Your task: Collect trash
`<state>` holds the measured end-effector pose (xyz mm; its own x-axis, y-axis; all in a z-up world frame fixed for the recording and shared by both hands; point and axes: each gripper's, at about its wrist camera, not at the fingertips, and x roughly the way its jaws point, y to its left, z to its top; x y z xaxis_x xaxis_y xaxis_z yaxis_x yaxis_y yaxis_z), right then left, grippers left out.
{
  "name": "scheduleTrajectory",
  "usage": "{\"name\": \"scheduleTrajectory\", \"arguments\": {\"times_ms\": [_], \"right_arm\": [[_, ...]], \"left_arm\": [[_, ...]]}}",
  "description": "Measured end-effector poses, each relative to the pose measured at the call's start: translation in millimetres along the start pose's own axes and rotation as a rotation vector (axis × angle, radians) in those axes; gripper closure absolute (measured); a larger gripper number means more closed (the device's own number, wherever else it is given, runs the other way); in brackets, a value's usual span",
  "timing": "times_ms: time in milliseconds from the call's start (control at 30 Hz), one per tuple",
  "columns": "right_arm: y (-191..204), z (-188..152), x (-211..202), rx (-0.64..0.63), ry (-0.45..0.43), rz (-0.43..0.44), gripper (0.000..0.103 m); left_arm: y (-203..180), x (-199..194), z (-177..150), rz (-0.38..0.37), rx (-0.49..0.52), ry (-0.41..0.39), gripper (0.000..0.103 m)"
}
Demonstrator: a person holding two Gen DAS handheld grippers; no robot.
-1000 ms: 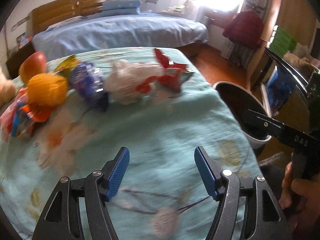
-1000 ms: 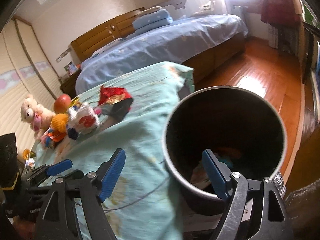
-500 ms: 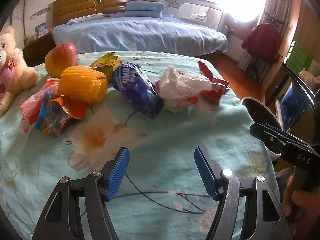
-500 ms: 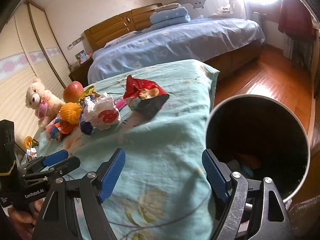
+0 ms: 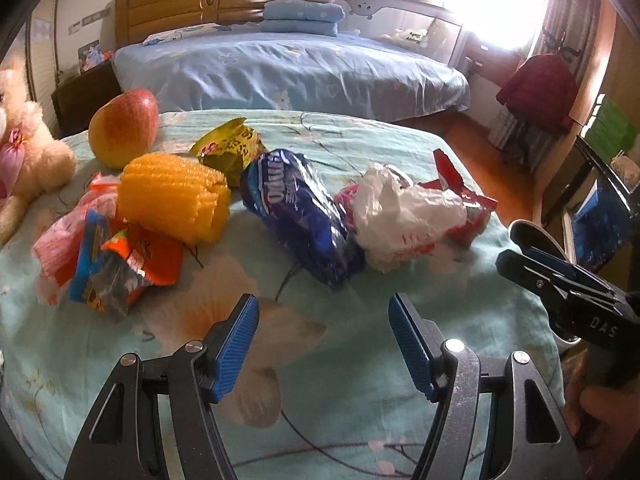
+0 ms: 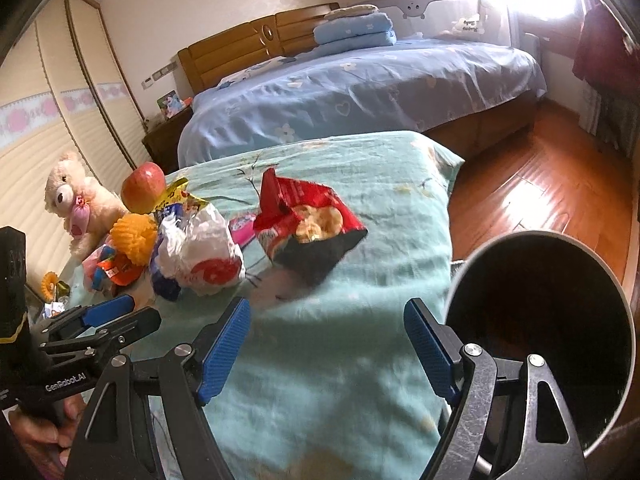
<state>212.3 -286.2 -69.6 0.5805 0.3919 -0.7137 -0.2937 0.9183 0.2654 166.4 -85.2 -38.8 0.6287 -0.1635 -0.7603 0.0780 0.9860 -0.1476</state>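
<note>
On the light green flowered cloth (image 5: 360,380) there is one round red and yellow apple (image 5: 124,132) and one bumpy orange corn cob toy (image 5: 174,196). One fluffy cream teddy bear (image 6: 80,200) sits at the edge.

There are six pieces of trash that can be counted: one crumpled yellow wrapper (image 5: 230,152), one shiny dark blue snack bag (image 5: 300,212), one scrunched white plastic bag (image 5: 400,216), one torn red snack bag (image 6: 308,224), one orange and blue wrapper (image 5: 116,268), and one pink wrapper (image 6: 242,226).

There is one round dark bin (image 6: 540,320). Two grippers with blue pads show, the left gripper (image 5: 324,344) and the right gripper (image 6: 326,344).
</note>
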Motion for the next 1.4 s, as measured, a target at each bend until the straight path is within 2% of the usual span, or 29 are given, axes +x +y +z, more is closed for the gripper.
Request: {"name": "scheduleTrajectory", "arguments": {"times_ms": [500, 600, 633, 667, 700, 833, 867, 1067, 1100, 1400], "right_arm": [[6.8, 32.5, 38.0, -0.044, 0.019, 0.031, 0.023], [8.8, 35.7, 45.0, -0.045, 0.03, 0.035, 0.023], [9.1, 35.8, 46.6, -0.045, 0.035, 0.037, 0.024], [9.9, 36.0, 48.6, -0.046, 0.041, 0.039, 0.028], [10.7, 36.1, 49.8, -0.048, 0.043, 0.042, 0.037], [16.4, 34.6, 48.5, -0.073, 0.04, 0.037, 0.051], [18.2, 34.2, 46.5, -0.081, 0.035, 0.038, 0.058], [20.2, 31.3, 35.3, -0.073, 0.025, 0.041, 0.077], [19.7, 29.9, 32.7, -0.067, 0.024, 0.044, 0.094], [15.3, 5.5, 10.2, -0.028, 0.028, 0.049, 0.102]], "left_arm": [[7.5, 38.3, 23.6, -0.006, -0.02, 0.025, 0.037], [9.7, 42.6, 22.9, -0.01, -0.032, 0.029, 0.046], [11.2, 44.9, 22.7, -0.017, -0.039, 0.036, 0.056], [12.5, 46.5, 22.6, -0.019, -0.043, 0.038, 0.067], [13.4, 47.0, 22.6, -0.017, -0.045, 0.035, 0.069], [14.6, 44.0, 21.3, -0.021, -0.041, 0.022, 0.079], [14.6, 42.2, 20.4, -0.021, -0.039, 0.017, 0.081], [13.0, 21.2, 8.4, -0.016, -0.025, -0.019, 0.084], [13.3, 16.9, 5.6, -0.019, -0.025, -0.023, 0.084], [10.9, -14.0, -20.5, -0.051, -0.01, -0.029, 0.084]]}}
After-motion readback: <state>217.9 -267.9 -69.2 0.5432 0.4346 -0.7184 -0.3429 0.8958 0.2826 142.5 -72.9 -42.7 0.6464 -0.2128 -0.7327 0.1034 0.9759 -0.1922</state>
